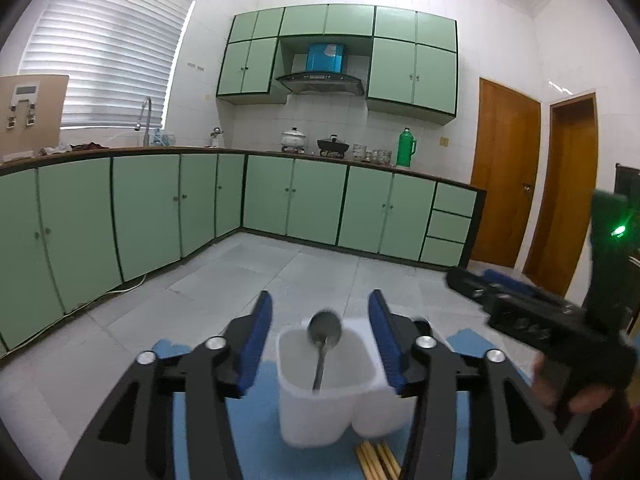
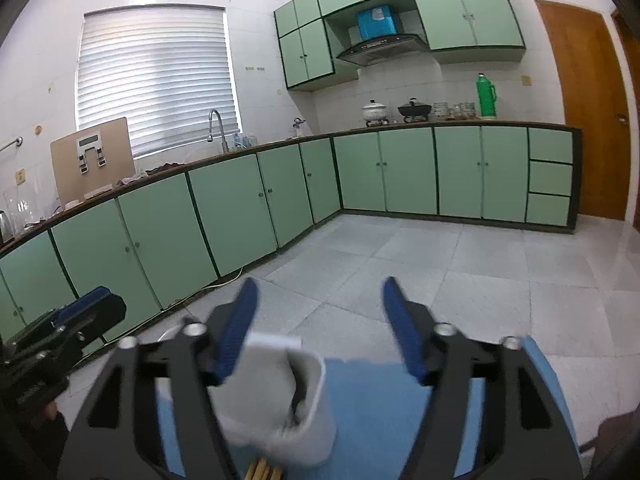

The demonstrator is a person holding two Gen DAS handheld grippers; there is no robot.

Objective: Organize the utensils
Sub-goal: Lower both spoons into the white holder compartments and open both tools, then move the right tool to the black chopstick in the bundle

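Black angular tongs [image 1: 320, 344] with ribbed blue pads [image 1: 256, 344], silver screw heads, bare-skinned hand [image 1: 576, 392].

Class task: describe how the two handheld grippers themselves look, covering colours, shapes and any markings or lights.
Both the left gripper and the right gripper have angular black frames with cut-out openings, round silver bolt heads at the pivots, and two ribbed blue fingers. From the left view, the right unit's black body carries a green housing with a glowing green light. No cables or printed markings are visible.

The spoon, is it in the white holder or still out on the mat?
In. The spoon stands handle-down inside the white holder, bowl end above the rim, touched by neither gripper.
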